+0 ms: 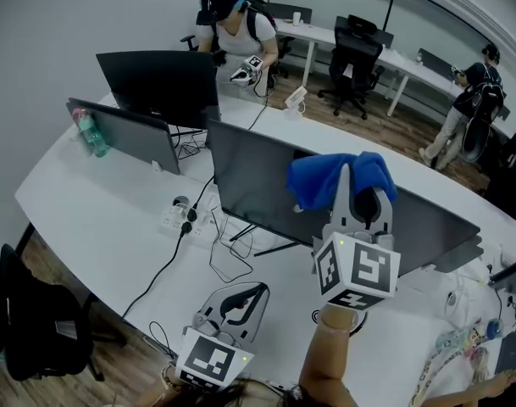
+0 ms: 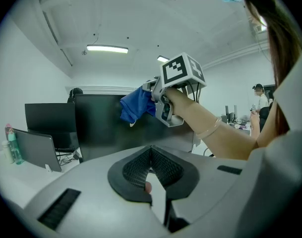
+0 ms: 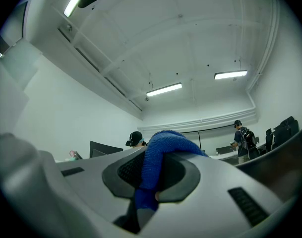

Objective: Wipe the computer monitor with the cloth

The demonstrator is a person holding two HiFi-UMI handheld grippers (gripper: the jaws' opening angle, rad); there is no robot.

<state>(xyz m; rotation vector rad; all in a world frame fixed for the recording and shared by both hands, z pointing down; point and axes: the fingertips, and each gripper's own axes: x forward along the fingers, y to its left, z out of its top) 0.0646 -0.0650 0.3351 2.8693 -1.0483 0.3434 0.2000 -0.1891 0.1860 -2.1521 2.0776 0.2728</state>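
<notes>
A blue cloth (image 1: 321, 176) is bunched in my right gripper (image 1: 359, 185), which is shut on it and held up at the top edge of the dark computer monitor (image 1: 253, 189). The left gripper view shows the same cloth (image 2: 136, 105) against the monitor (image 2: 101, 128), with the right gripper (image 2: 155, 95) behind it. In the right gripper view the cloth (image 3: 163, 148) drapes over the jaws and hides the screen. My left gripper (image 1: 256, 291) hangs low over the white desk (image 1: 97, 219), in front of the monitor, shut and holding nothing.
Two more monitors (image 1: 160, 83) (image 1: 126, 134) and a bottle (image 1: 90, 134) stand at the left. A power strip (image 1: 180, 219) with cables lies by the monitor's foot. One person (image 1: 236, 32) works at the back, another (image 1: 474, 100) stands far right. A black chair (image 1: 37, 329) is at lower left.
</notes>
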